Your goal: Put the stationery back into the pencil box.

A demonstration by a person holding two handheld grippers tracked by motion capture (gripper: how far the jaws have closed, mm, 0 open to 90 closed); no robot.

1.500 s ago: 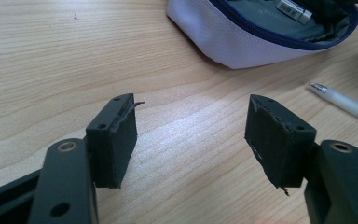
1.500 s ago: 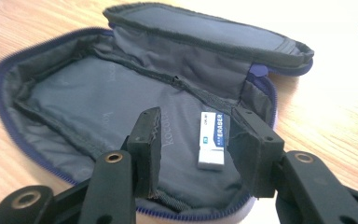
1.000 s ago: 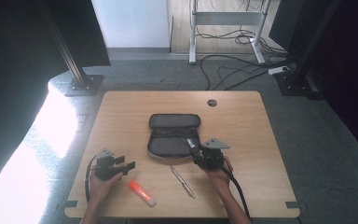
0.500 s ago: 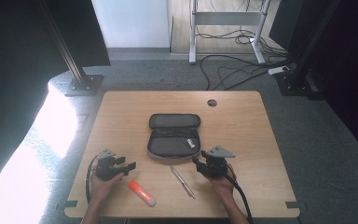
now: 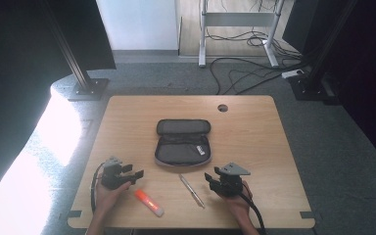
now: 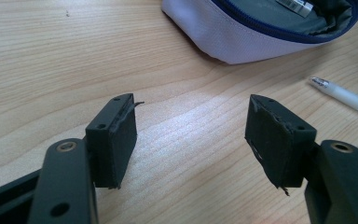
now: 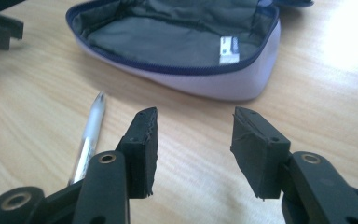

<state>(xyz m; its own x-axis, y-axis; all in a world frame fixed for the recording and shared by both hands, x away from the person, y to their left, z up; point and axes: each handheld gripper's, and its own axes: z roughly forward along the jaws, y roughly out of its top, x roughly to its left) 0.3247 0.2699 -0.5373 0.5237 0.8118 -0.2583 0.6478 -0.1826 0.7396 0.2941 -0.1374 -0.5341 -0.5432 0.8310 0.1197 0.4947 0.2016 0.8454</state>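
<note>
Figure: a wooden table [image 5: 254,122] seen from above, with an open grey pencil case [image 5: 182,142] at the centre of the frame. A small white-labelled item [image 5: 200,149], possibly a sewn tag or an eraser, is seen inside the case at its right end; the resolution does not settle which.

Below the case, a silver-white pen [image 5: 192,190] lies at a slant on the bare wood, and to its left an orange and white glue stick [image 5: 149,202] lies near the bottom edge. Both lie apart from the case and from each other.

The left gripper [image 5: 133,172] is held at the lower left of the high view, just above the glue stick. In the left gripper view its jaws are seen standing wide apart, with nothing but bare wood between them.

The right gripper [image 5: 209,178] is held at the lower centre-right, just beside the pen. In the right gripper view its jaws are seen about half open and empty; the pen [image 7: 88,135] lies to the left of the left-hand jaw, outside the gap.

Risks, as judged: since the pen lies outside the gap, a closing of the jaws here would meet nothing, or the pen would be nudged and rolled by the nearer jaw. A thin round barrel flat on wood may also slip from the pads if it is pinched off-centre.
</note>
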